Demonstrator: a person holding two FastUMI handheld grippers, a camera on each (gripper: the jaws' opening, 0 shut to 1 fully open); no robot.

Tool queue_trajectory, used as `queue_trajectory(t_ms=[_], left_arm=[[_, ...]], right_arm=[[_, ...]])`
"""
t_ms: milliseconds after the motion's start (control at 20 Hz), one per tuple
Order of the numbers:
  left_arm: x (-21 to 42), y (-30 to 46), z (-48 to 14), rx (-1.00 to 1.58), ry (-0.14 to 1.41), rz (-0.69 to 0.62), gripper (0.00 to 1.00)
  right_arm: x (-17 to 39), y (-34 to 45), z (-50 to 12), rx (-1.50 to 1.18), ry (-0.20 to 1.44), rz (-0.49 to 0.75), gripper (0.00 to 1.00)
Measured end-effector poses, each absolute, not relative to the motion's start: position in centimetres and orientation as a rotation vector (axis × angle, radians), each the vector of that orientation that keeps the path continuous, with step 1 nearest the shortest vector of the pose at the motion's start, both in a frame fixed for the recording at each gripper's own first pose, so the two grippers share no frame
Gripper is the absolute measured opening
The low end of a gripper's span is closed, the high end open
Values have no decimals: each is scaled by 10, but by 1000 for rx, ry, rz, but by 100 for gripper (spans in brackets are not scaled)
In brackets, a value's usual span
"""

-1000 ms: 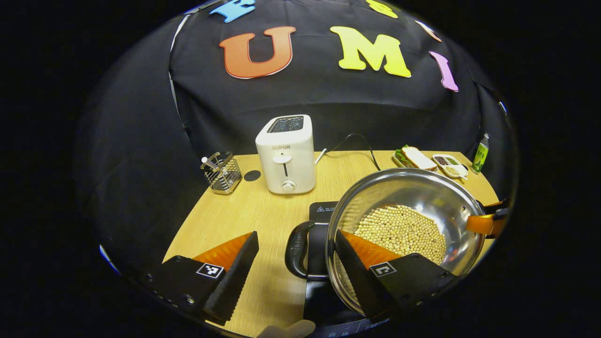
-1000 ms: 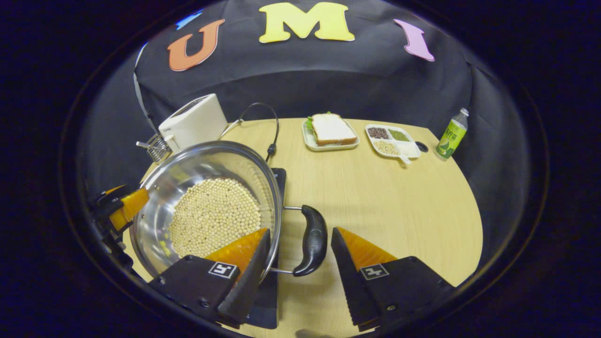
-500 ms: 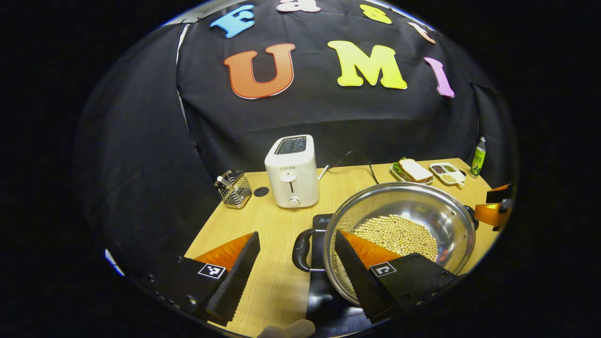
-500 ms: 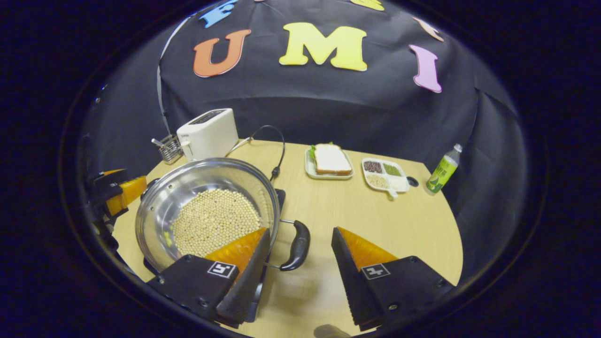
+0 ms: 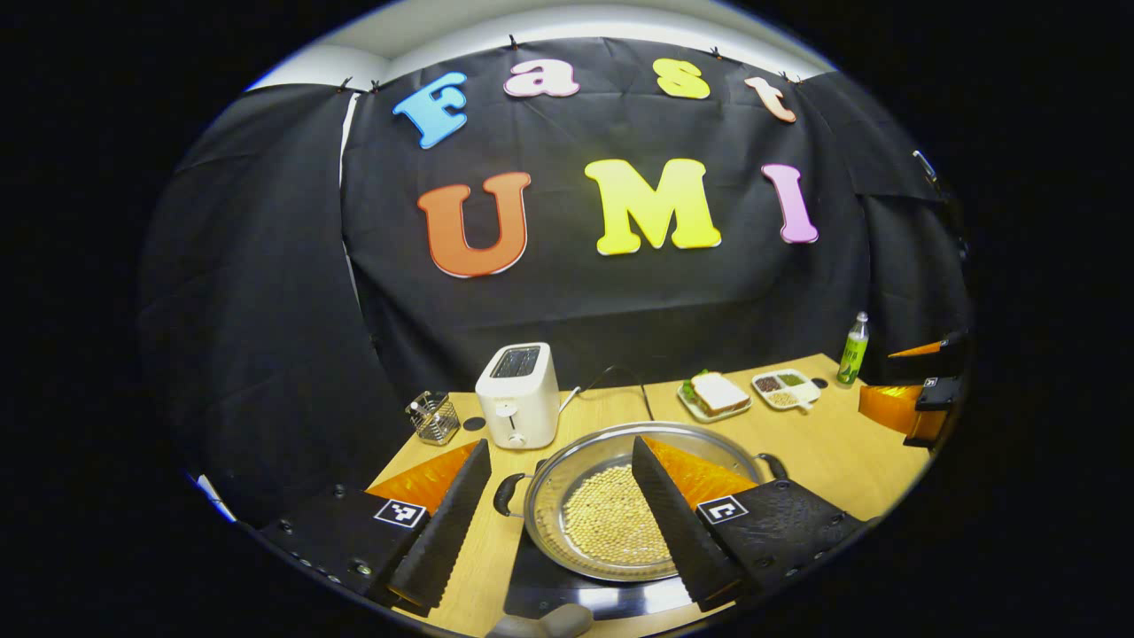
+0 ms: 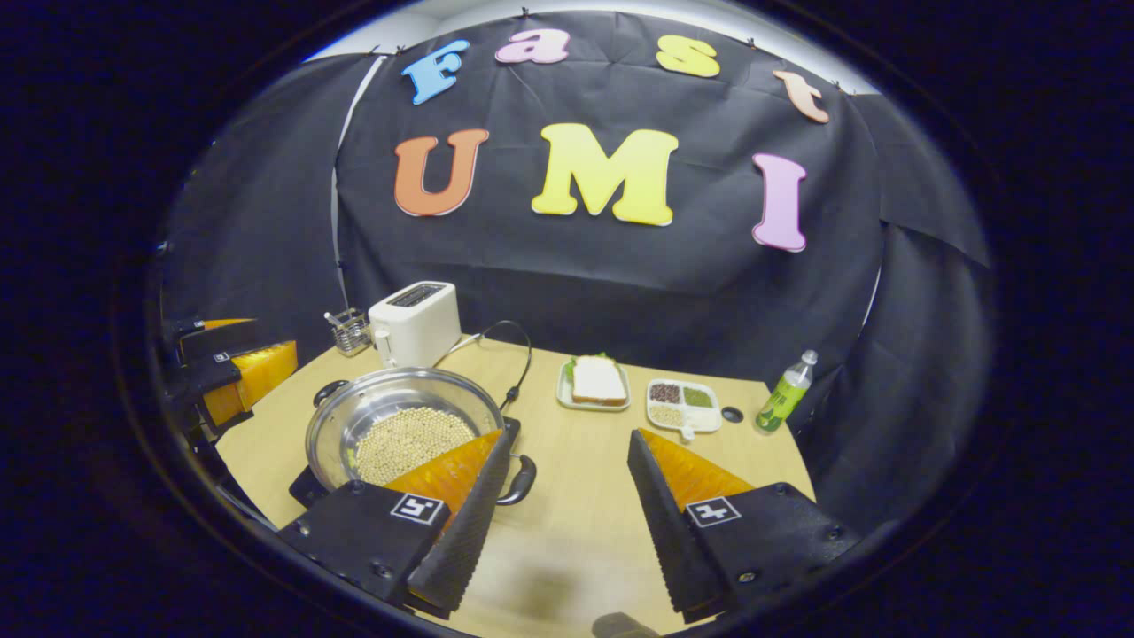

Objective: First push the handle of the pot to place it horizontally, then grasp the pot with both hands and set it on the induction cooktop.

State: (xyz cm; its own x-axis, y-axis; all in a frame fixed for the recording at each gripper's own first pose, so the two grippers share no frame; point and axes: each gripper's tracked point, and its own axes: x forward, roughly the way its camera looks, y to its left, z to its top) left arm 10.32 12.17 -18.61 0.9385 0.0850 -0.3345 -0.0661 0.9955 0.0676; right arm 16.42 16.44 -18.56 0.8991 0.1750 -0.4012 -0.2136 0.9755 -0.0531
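Note:
A steel pot [image 5: 545, 514] holding pale beans sits on the black induction cooktop [image 5: 567, 592], its two black handles [image 5: 505, 494] out to the left and right. My left gripper [image 5: 563, 532] hangs open above and in front of the pot, touching nothing. In the right gripper view the pot [image 6: 390, 394] rests on the cooktop [image 6: 306, 486] at the lower left, one handle [image 6: 523, 478] just past my right gripper [image 6: 567, 523], which is open and holds nothing. Each gripper shows at the far edge of the other's view: the right gripper [image 5: 921, 403] and the left gripper [image 6: 230, 372].
On the wooden table [image 6: 585, 496] stand a white toaster [image 6: 415, 323] with its cord, a wire utensil holder [image 6: 350, 330], a sandwich plate [image 6: 595, 383], a divided dish [image 6: 682, 405] and a green bottle [image 6: 784, 392] along the back. The black cloth wall is behind.
Both grippers have let go of the pot's handles and risen up and back. The pot now sits smaller and lower in both views, resting on the cooktop.

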Motion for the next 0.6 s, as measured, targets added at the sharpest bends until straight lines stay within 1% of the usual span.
queue_trajectory(t_ms=[50,150,200,300,350,400,600], left_arm=[[96,112,-169,64,313,83,95],[83,89,-137,74,261,86,95],[76,75,-120,76,235,84,95],[62,56,-92,67,197,90,95],[54,45,-79,51,183,90,95],[47,33,-64,39,168,88,95],[26,-4,-12,-6,94,60,95]], right_arm=[[157,156,-172,-93,384,203,85],[144,139,-146,-83,338,210,85],[138,130,-131,-81,308,210,87],[122,107,-105,-81,264,204,82],[112,99,-84,-70,243,209,91],[106,88,-80,-60,228,204,100],[82,43,-45,-18,182,171,100]])
